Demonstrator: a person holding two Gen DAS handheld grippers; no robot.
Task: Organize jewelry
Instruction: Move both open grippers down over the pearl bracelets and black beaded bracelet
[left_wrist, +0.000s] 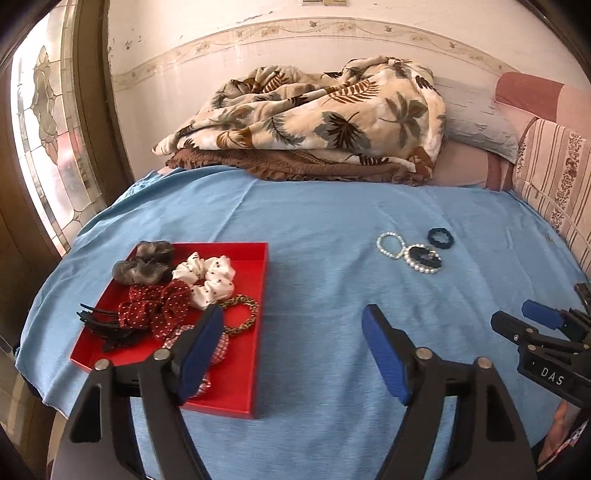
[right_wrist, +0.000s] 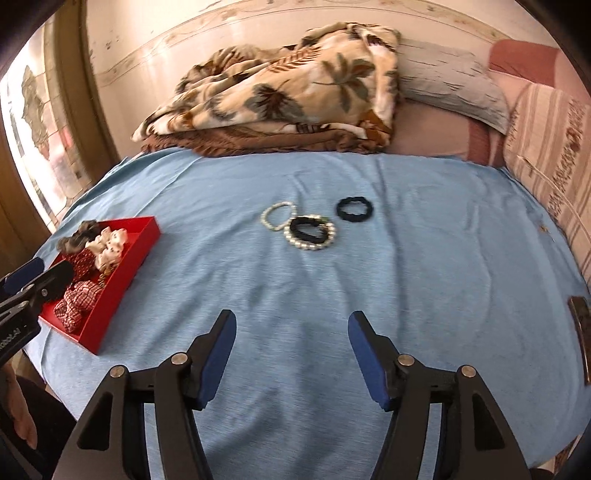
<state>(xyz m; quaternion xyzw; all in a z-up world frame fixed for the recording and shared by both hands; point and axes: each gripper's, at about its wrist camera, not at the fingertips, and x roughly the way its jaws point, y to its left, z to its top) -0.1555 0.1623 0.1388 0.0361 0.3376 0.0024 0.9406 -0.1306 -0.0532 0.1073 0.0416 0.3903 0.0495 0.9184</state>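
Observation:
A red tray (left_wrist: 255, 332) (right_wrist: 125, 273) sits on the blue sheet at the left, holding several scrunchies, a red dotted bow (left_wrist: 155, 304), a black claw clip (left_wrist: 107, 325) and a leopard hair tie (left_wrist: 240, 314). Loose on the sheet lie a small pearl bracelet (right_wrist: 279, 216) (left_wrist: 389, 245), a larger pearl bracelet (right_wrist: 310, 230) (left_wrist: 423, 258) around a dark hair tie, and a navy hair tie (right_wrist: 354, 208) (left_wrist: 439, 238). My left gripper (left_wrist: 293, 350) is open and empty beside the tray's right edge. My right gripper (right_wrist: 291, 350) is open and empty, well short of the bracelets.
A folded leaf-print blanket (left_wrist: 314, 118) lies at the back of the bed against the wall. Pillows (left_wrist: 554, 177) line the right side. A window (left_wrist: 40, 147) is at the left. A dark flat object (right_wrist: 580, 332) lies at the bed's right edge.

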